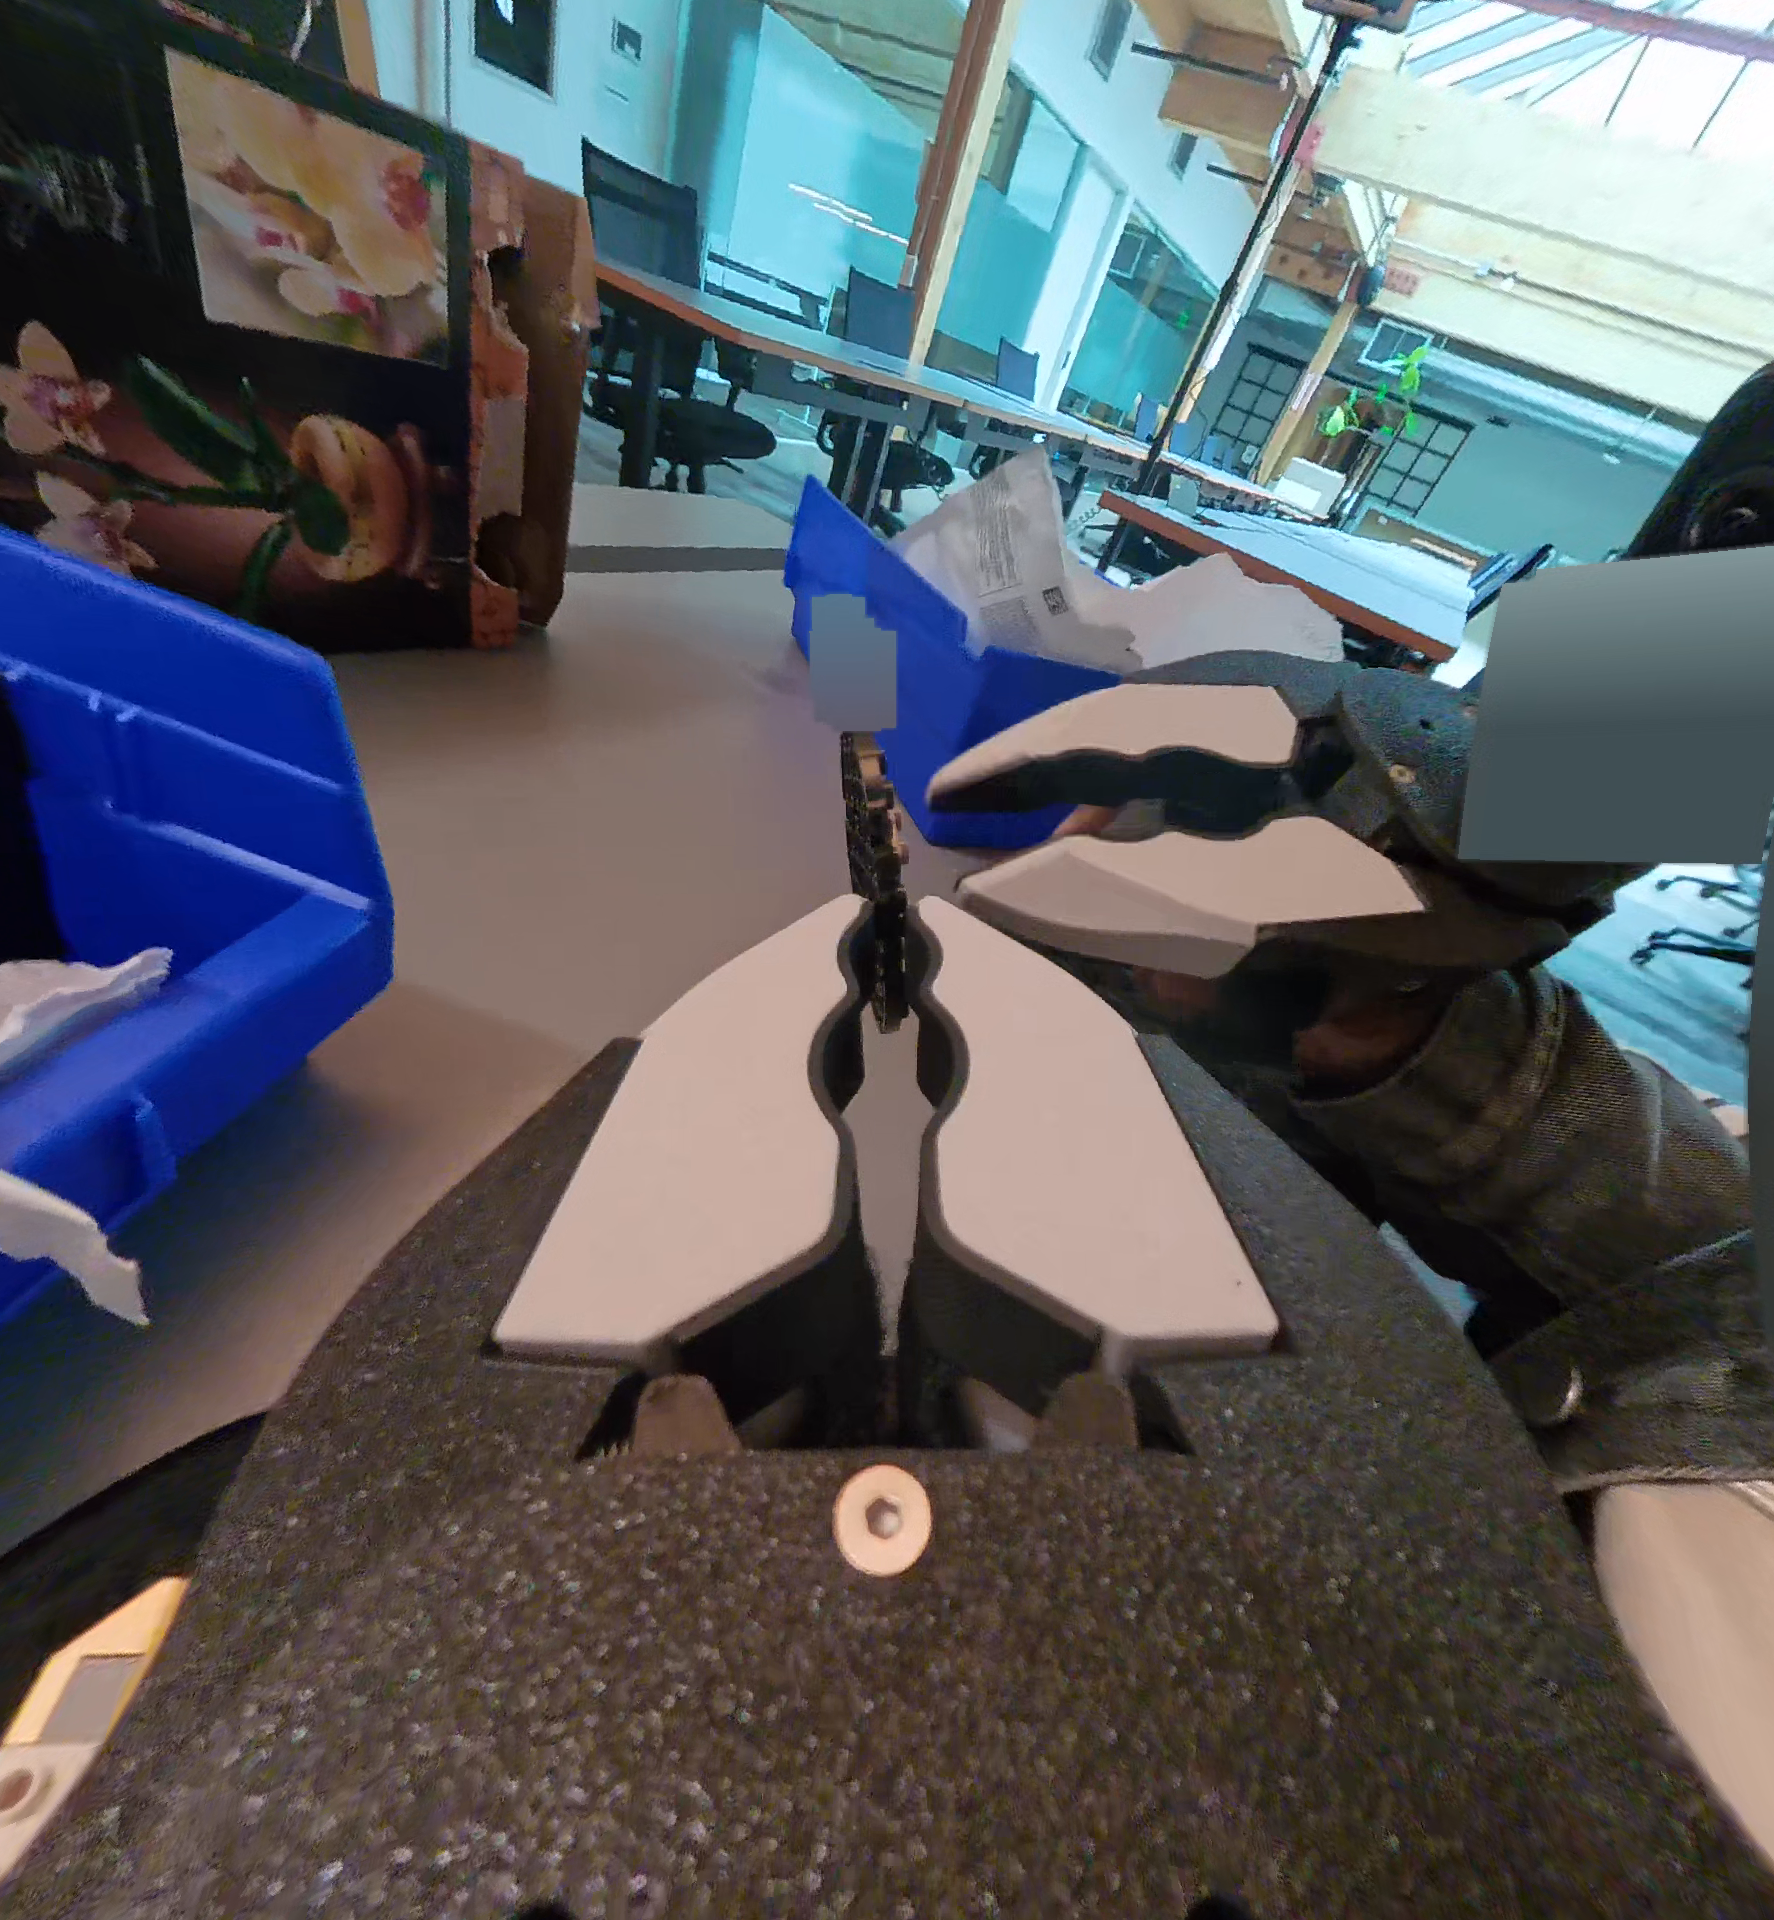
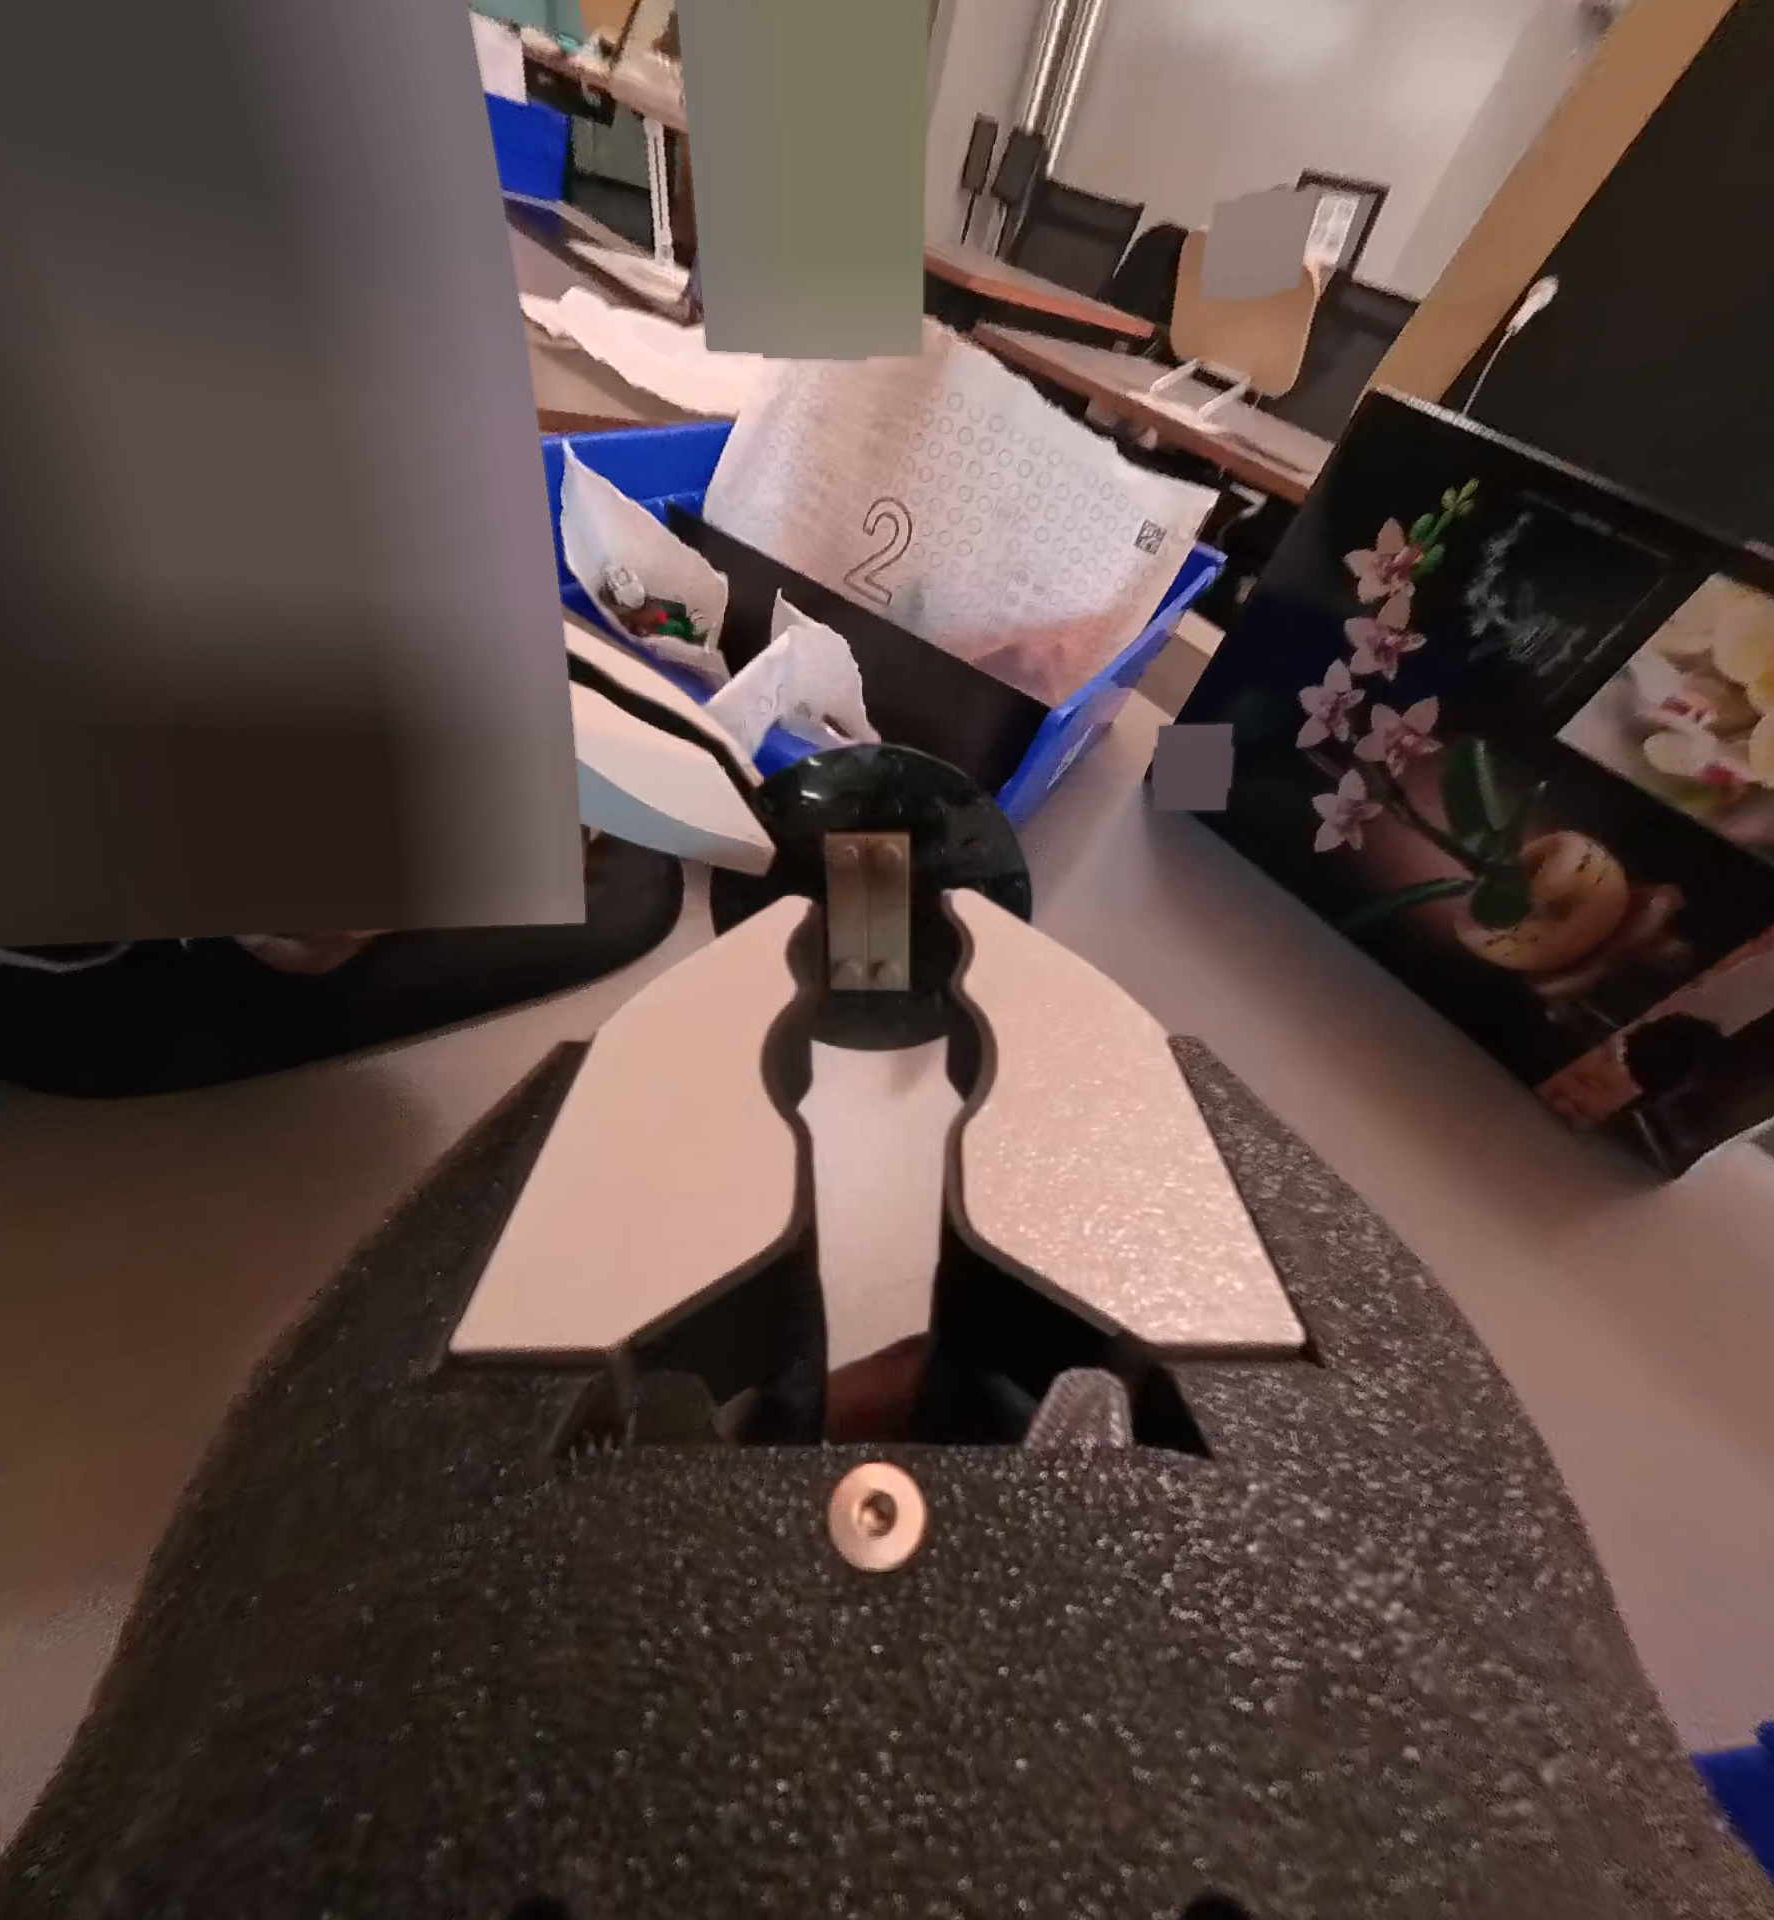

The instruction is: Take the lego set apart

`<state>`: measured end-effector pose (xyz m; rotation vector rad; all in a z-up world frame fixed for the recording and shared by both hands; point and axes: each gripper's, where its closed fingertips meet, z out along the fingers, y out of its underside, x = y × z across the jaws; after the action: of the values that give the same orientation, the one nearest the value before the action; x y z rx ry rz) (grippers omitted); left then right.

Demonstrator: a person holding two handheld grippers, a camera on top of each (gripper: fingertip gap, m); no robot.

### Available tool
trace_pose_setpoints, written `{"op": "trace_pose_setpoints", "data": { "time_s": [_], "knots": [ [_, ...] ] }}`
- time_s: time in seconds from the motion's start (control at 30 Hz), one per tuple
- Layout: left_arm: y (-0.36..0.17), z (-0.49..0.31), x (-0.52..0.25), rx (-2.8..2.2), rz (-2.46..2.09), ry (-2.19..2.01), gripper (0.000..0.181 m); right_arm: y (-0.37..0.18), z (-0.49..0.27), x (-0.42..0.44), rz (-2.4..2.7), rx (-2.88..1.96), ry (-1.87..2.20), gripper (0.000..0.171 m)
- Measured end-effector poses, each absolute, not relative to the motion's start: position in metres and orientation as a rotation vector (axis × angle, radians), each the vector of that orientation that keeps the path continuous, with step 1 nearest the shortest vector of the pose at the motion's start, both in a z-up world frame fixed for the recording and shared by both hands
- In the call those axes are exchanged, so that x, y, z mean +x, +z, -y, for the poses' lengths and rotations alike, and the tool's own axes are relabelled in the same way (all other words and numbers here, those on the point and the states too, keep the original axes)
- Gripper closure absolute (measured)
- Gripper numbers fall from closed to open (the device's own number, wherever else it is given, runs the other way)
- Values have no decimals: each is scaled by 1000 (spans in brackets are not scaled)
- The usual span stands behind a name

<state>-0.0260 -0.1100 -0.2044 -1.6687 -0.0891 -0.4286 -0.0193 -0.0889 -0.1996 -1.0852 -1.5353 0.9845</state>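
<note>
My left gripper (image 1: 888, 935) is shut on the edge of a black round lego plate (image 1: 870, 821), which stands upright and edge-on above the grey table (image 1: 592, 790). In the right wrist view the plate (image 2: 950, 831) faces me with a small grey piece (image 2: 867, 914) stuck on its face. My right gripper (image 2: 883, 914) is open, with its fingertips on either side of the grey piece and a small gap beside it. In the left wrist view the right gripper (image 1: 950, 842) comes in from the right, its tips just short of the plate. The left gripper's fingers (image 2: 665, 779) show behind the plate.
A blue bin (image 1: 187, 831) with torn paper stands at the left. Another blue bin (image 1: 924, 665) holds white paper bags (image 2: 966, 540). A dark box with orchid pictures (image 2: 1548, 790) stands on the table. A person's sleeve (image 1: 1485, 1122) is at the right. The grippers are tip to tip, or close to it.
</note>
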Motion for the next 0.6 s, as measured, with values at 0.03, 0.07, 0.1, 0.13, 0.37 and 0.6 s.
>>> {"op": "trace_pose_setpoints", "data": {
  "time_s": [0.03,0.07,0.1,0.13,0.37,0.6],
  "knots": [
    [-205,110,-26,-1667,107,-485,177,-202,87,-19,1553,-1098,973,143],
    [-207,111,-25,-1676,123,-567,177,-204,85,-17,1574,-1111,956,132],
    [-211,111,-23,-1706,119,-656,178,-208,81,-16,1618,-1137,944,122],
    [-214,113,-20,-1741,83,-724,177,-213,76,-11,1675,-1184,940,120],
    [-206,126,11,-1824,-244,-977,177,-198,110,10,1972,-1327,1797,138],
    [-175,117,1,-1580,-188,-883,147,-149,96,4,1390,-1237,2292,164]
  ]
}}
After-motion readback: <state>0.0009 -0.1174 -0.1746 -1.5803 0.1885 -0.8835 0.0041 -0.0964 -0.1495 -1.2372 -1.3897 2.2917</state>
